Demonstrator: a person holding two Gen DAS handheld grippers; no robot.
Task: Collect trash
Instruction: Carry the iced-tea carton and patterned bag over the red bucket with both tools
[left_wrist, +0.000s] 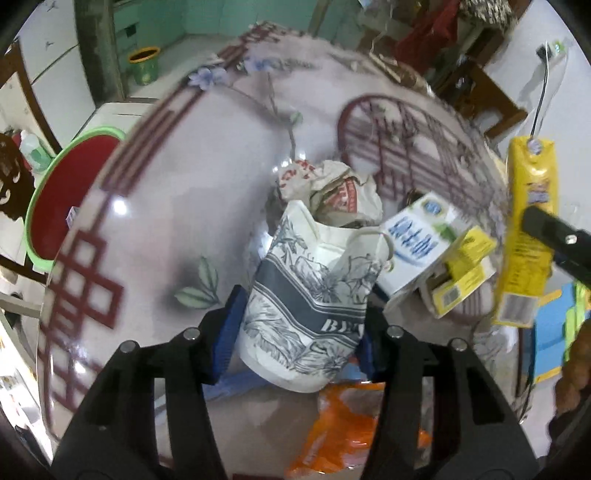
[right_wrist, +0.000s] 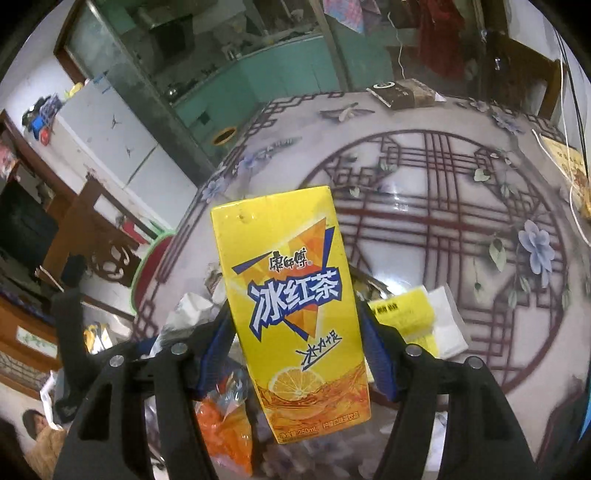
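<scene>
The crumpled paper cup (left_wrist: 310, 302) at lower centre is clamped half-wide by the left gripper (left_wrist: 295, 332), while the yellow tea carton (right_wrist: 291, 314), long axis upright at frame centre, is pinched by the right gripper (right_wrist: 295, 354).

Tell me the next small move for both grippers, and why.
Probably carry both items toward the red basin at the table's edge. The right gripper already clamps the yellow tea carton clear of the table, and the left gripper is closed on the crumpled paper cup.

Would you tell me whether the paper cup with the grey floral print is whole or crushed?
Crushed: the paper cup has a dented, folded-in rim.
</scene>
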